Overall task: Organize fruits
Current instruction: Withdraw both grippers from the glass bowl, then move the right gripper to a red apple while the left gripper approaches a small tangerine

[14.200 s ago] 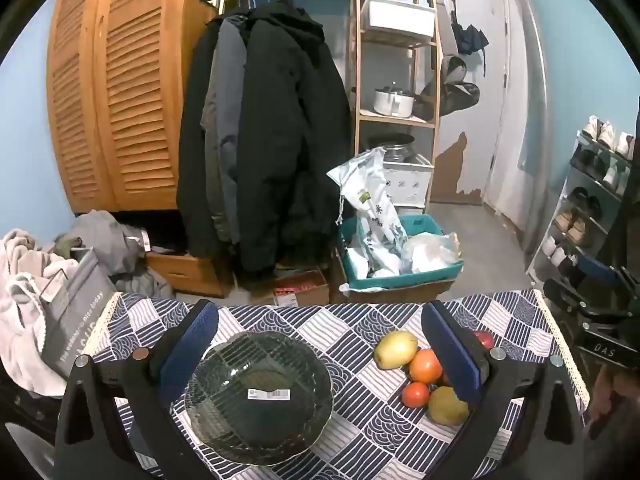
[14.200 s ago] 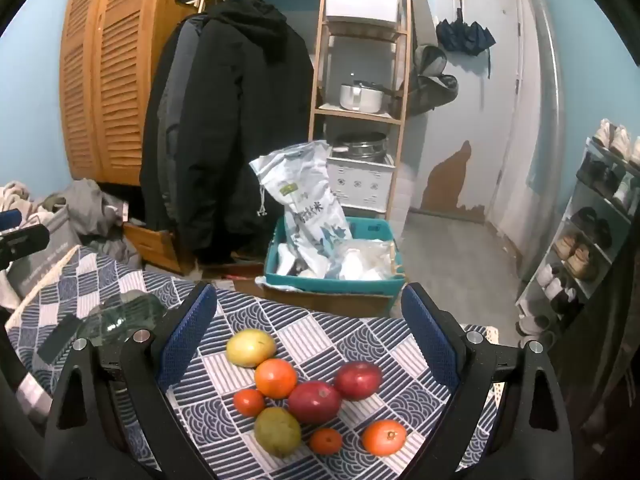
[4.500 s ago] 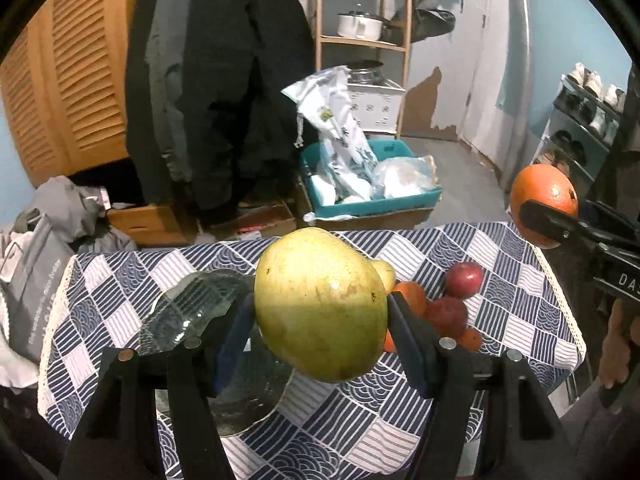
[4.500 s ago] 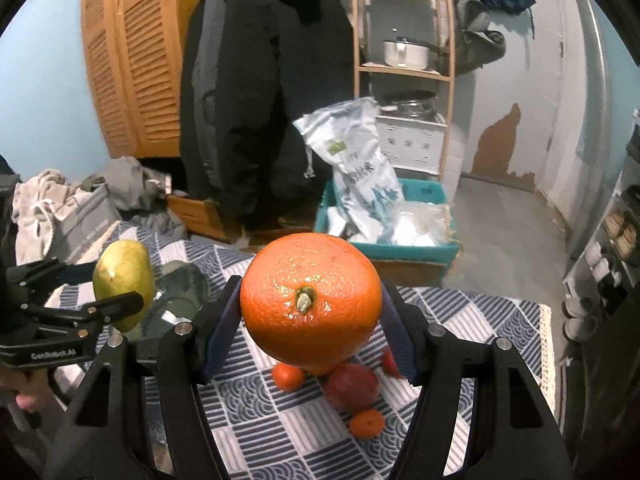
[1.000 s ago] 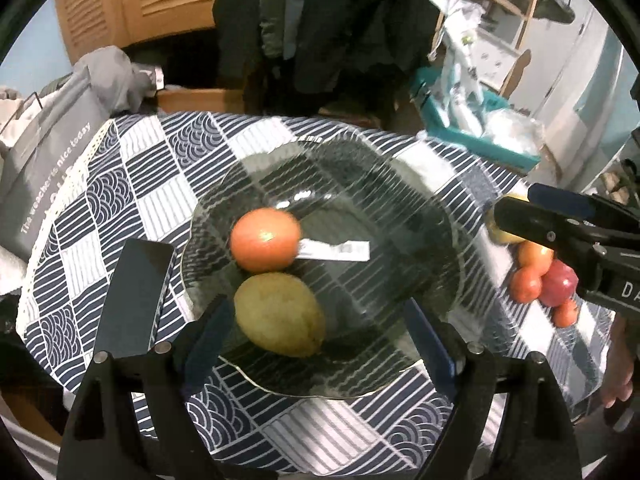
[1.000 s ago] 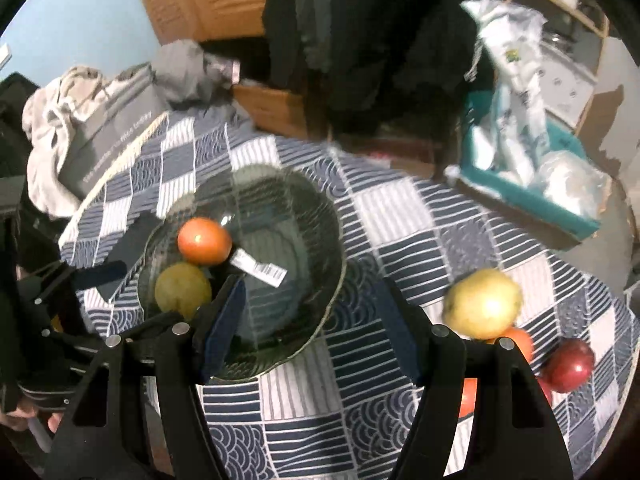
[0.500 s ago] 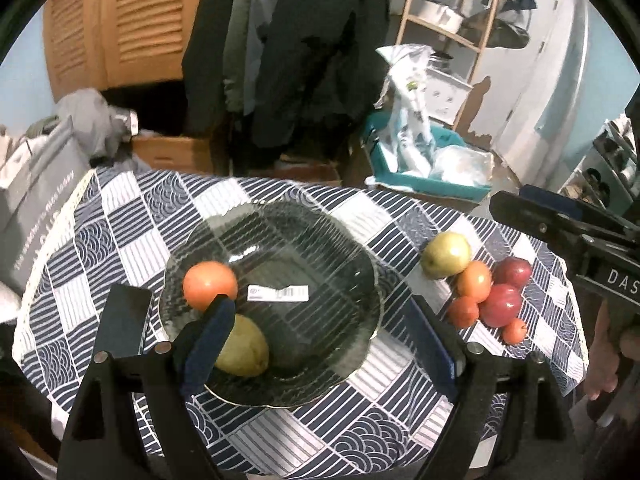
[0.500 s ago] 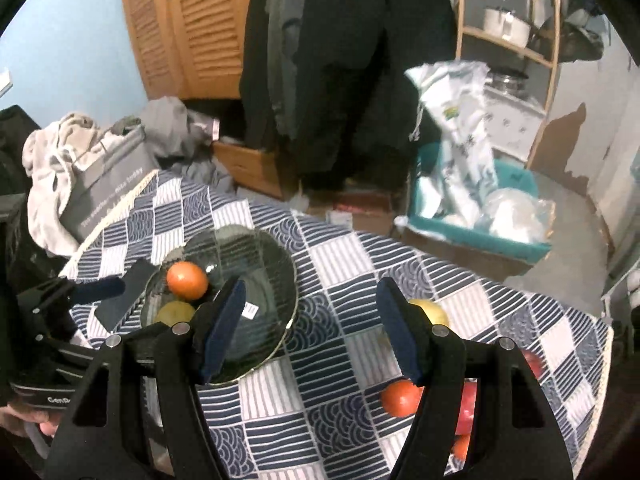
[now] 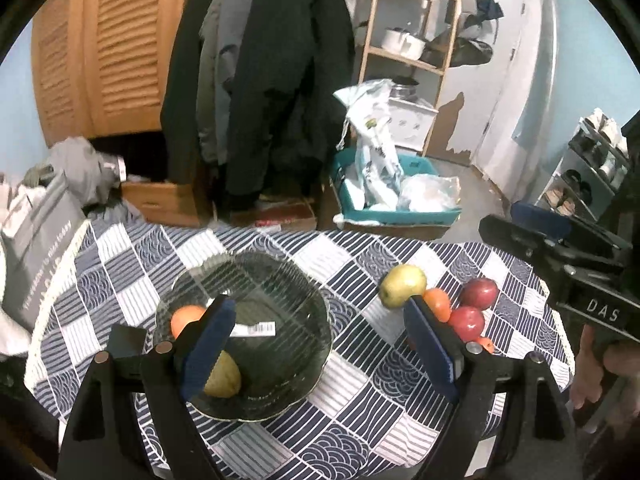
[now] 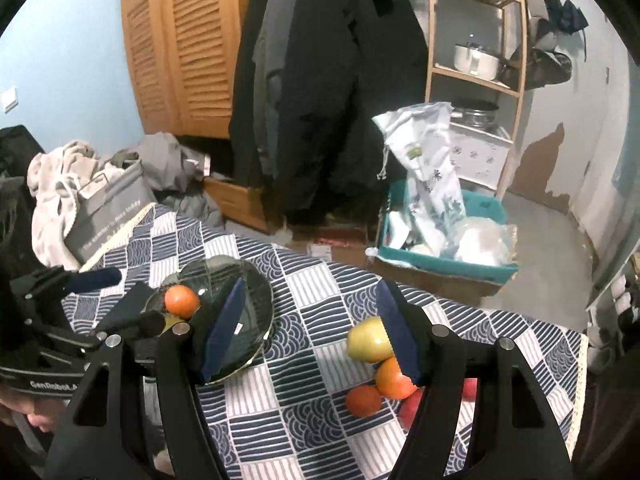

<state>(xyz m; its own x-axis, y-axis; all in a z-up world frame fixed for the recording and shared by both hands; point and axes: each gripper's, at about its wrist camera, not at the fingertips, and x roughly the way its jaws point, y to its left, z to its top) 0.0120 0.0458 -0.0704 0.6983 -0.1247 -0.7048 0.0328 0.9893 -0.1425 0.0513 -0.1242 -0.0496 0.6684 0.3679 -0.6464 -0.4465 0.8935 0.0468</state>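
Observation:
A dark glass bowl [image 9: 280, 292] [image 10: 256, 292] sits on the left of the checked tablecloth [image 9: 352, 264]. It holds an orange [image 9: 185, 318] [image 10: 181, 300] and a yellow-green pear [image 9: 224, 378]. A pile of fruit lies on the right: a yellow apple [image 9: 401, 285] [image 10: 368, 340], oranges [image 9: 438, 304] [image 10: 394, 374], red apples [image 9: 466, 322]. My left gripper [image 9: 316, 344] is open and empty above the table. My right gripper [image 10: 310, 332] is open and empty, raised between bowl and pile.
Beyond the table's far edge stand a teal crate with bags [image 9: 394, 196], a cardboard box [image 9: 168, 198], hanging coats [image 9: 276, 72] and a wooden shelf [image 9: 404, 56]. A grey bag [image 9: 36, 232] leans at the table's left edge. A shoe rack [image 9: 592, 172] stands at right.
Both grippers have lifted and pulled back from the bowl, now looking out over the table. The orange and pear stay in the bowl.

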